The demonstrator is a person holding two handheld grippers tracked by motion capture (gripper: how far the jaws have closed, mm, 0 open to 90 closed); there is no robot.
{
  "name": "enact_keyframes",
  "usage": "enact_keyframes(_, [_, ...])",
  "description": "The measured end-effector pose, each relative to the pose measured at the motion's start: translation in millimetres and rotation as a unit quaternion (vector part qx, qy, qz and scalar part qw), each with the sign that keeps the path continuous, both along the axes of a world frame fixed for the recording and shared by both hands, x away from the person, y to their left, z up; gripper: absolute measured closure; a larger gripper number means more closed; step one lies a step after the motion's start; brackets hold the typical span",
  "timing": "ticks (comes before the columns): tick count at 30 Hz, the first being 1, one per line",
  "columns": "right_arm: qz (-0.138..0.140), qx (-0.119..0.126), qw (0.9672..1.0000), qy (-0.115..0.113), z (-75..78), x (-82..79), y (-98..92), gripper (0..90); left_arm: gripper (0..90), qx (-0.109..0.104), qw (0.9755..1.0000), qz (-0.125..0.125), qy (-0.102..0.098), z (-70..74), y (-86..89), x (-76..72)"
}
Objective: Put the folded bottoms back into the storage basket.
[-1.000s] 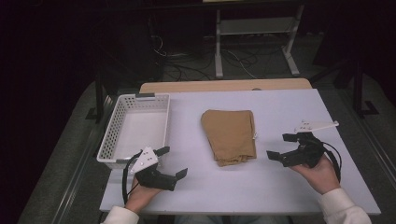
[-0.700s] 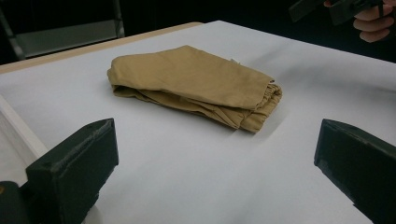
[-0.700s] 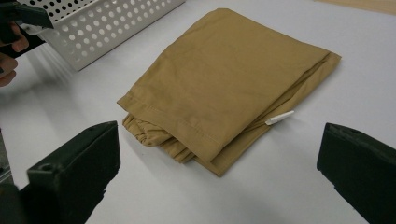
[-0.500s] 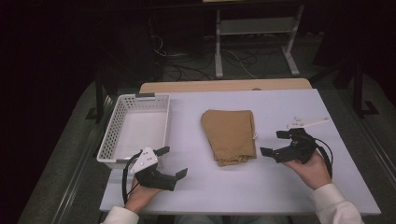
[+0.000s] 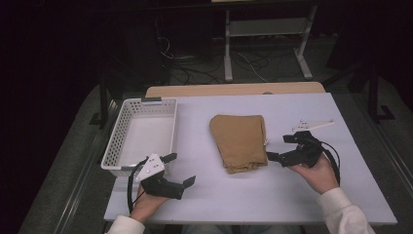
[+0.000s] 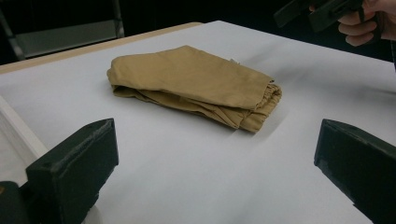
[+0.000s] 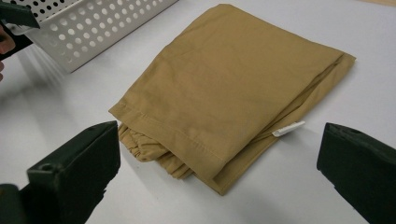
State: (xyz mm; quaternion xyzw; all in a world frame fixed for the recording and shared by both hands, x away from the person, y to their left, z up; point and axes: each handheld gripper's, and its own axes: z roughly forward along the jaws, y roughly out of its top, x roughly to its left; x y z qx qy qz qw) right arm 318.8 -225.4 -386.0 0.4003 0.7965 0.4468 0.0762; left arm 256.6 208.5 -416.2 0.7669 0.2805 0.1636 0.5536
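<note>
A folded tan garment [image 5: 239, 141] lies in the middle of the white table [image 5: 243, 105]; it also lies ahead of the jaws in the left gripper view [image 6: 196, 86] and close up in the right gripper view [image 7: 233, 88], where a small white tag [image 7: 288, 128] sticks out of its edge. My left gripper [image 5: 179, 169] is open near the table's front left, apart from the garment, nothing between its jaws. My right gripper [image 5: 280, 147] is open just right of the garment's near corner, jaws pointing at it without touching.
A white perforated basket [image 5: 122, 131], empty, stands at the table's left, just beyond my left gripper. A thin white plate-like piece [image 5: 312, 125] lies on the table behind my right gripper. Past the far edge, the dark floor holds cables and a metal frame.
My right gripper has moved left toward the garment's right edge and now sits close to its near corner. The left gripper and the garment have stayed in place.
</note>
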Motion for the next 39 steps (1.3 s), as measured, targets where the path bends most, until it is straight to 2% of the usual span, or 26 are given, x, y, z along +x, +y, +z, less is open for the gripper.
enact_keyframes(6, [-0.003, 0.004, 1.0, 0.006, -5.8, 5.1, 3.8, 0.0, 0.1, 0.0, 1.0, -0.001, -0.001, 0.2, 0.0, -0.3])
enact_keyframes(18, [-0.006, -0.006, 0.9997, 0.025, -19.7, 13.6, 15.9, 0.0, 0.1, 0.0, 1.0, -0.001, -0.001, 0.3, 0.4, -0.3])
enact_keyframes(29, [-0.021, -0.005, 0.998, 0.06, -31.0, 22.5, 20.4, 0.0, 0.1, 0.002, 1.0, -0.001, -0.002, 0.2, 0.0, -0.5])
enact_keyframes(39, [-0.03, -0.008, 0.9966, 0.076, -41.1, 32.5, 23.9, 0.0, 0.1, 0.002, 1.0, -0.001, -0.002, 0.2, 0.0, -0.6])
